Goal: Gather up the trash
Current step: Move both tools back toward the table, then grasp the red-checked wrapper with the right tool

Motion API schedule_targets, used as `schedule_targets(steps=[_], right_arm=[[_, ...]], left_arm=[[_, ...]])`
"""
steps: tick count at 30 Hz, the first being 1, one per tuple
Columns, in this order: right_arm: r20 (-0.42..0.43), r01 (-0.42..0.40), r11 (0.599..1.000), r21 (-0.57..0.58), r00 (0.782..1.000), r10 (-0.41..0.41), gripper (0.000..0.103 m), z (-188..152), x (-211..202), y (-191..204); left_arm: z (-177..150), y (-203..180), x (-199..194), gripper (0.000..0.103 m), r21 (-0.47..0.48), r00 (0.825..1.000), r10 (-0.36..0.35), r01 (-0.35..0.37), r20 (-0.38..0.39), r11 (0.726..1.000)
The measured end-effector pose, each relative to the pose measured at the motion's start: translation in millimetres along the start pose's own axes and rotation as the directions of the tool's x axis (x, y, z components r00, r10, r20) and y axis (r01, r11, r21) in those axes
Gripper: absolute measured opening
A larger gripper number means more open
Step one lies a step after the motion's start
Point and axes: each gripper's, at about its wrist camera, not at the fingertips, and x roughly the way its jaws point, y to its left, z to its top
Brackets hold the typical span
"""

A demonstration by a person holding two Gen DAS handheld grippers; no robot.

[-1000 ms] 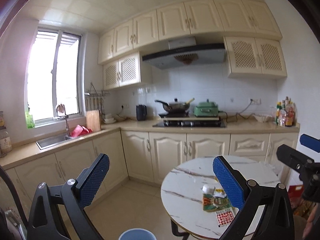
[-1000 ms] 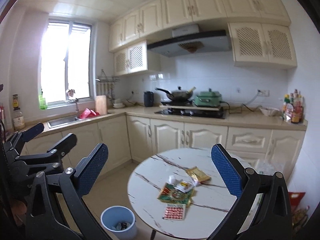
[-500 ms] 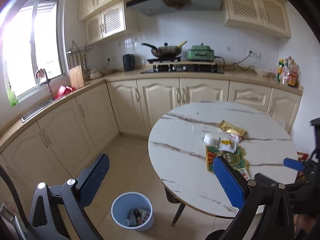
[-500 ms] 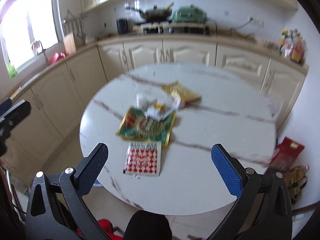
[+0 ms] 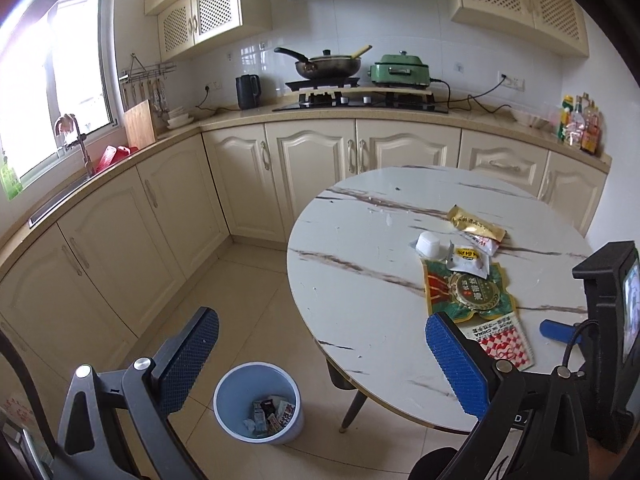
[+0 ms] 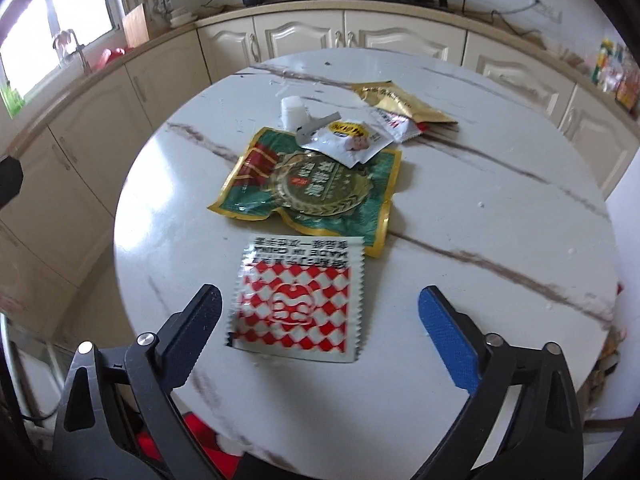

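Now | both grippers' ribbed fingers spread | glossy checkered sachet (image 6: 297,298) flat | round marble table (image 6: 480,184)

Red-and-white checked packet (image 6: 298,304), green-and-gold wrapper (image 6: 316,188), white brown-veined table (image 6: 460,208), pale blue bin (image 5: 258,402)

Left gripper (image 5: 322,354): jaws spread wide, blue-padded fingers (image 5: 456,364) angled outward, nothing between them, held high and tilted downward. Right gripper (image 6: 320,330): jaws likewise fully apart and empty, pitched down, its body (image 5: 608,320) visible at the right edge of the left wrist view
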Motion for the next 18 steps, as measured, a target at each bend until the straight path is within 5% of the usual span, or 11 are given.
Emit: schedule_targets(steps=[5,13,18], right_arm=[[0.023,0.008,1.000,-0.030,1.000,-0.008,0.070,-0.1,-5.3,-9.4],[0.051,-0.038,0.999,-0.028,0.998,0.039,0.003,-0.7,-13.0,-39.9],[0.049,-0.078,0.997,-0.011,0.996,0.079,0.006,-0.6,-14.5,-52.6]], left_arm=[[5.9,-6.1,19.3,0.102,0.007,1.000,-0.016,0.016,-0.027,1.000],[21.5,-22.0,48.5,0.102,0.019,0.995,-0.052,0.054,-0.086,0.998],[31.7,-34.5,66.5,0.102,0.032,0.992,-0.055,0.058,-0.111,0.998]])
